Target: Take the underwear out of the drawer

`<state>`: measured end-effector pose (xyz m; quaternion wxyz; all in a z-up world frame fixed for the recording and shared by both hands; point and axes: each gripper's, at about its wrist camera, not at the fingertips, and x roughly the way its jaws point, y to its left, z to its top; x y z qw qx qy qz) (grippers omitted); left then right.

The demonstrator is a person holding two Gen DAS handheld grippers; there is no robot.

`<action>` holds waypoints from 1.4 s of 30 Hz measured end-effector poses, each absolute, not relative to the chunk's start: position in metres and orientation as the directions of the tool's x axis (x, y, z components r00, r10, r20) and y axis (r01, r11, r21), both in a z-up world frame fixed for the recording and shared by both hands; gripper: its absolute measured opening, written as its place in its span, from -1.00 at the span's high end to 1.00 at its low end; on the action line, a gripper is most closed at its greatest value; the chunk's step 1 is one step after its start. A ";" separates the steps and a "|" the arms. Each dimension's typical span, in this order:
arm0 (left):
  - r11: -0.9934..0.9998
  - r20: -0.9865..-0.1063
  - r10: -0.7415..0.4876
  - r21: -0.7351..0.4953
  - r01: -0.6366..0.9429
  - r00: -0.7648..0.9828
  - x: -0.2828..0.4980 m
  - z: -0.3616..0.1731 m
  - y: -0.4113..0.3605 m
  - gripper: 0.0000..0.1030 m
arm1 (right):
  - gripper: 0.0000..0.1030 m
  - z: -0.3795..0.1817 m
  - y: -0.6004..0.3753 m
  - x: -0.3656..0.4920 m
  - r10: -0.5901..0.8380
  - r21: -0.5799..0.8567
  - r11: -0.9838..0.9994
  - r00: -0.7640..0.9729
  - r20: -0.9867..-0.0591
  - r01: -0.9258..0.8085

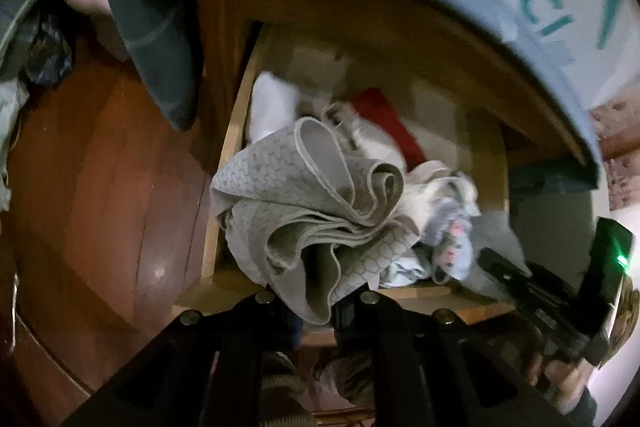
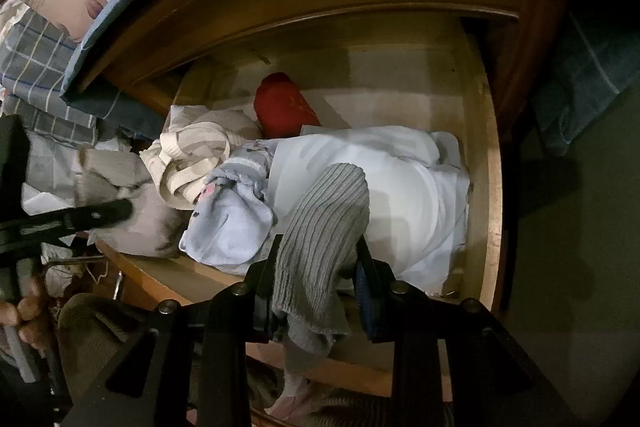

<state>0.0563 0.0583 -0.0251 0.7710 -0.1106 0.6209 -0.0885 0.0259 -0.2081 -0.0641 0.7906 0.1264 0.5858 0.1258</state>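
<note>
Left tongs (image 1: 316, 301) clamped on grey underwear (image 1: 304, 203), just above drawer (image 1: 228, 163) front edge. Right tongs (image 2: 316, 267) clamped on ribbed grey sock (image 2: 320, 227). Risk: underwear may snag neighbour clothes, slip out.

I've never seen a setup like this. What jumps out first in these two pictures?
An open wooden drawer stuffed with jumbled clothes fills both views. In the left view, the left gripper pinches a bunched grey patterned cloth at the drawer's near edge. In the right view, the right gripper grips a ribbed grey sock, with a red roll behind.
</note>
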 end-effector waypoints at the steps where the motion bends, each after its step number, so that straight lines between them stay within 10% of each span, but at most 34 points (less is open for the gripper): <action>1: 0.959 -0.933 -0.279 -0.284 0.012 0.229 0.051 -0.015 0.059 0.80 | 0.45 -0.064 -0.208 0.026 0.347 0.348 0.936 0.280 -0.895 -0.050; 24: 0.922 -0.644 -0.368 -0.159 0.354 0.670 0.086 0.277 0.007 0.80 | 0.45 -0.065 -0.210 0.027 0.343 0.343 0.938 0.283 -0.896 -0.049; 42: 0.974 -0.790 -0.196 -0.086 0.211 0.581 0.228 0.176 -0.035 0.80 | 0.45 -0.066 -0.214 0.026 0.396 0.402 0.915 0.288 -0.872 -0.040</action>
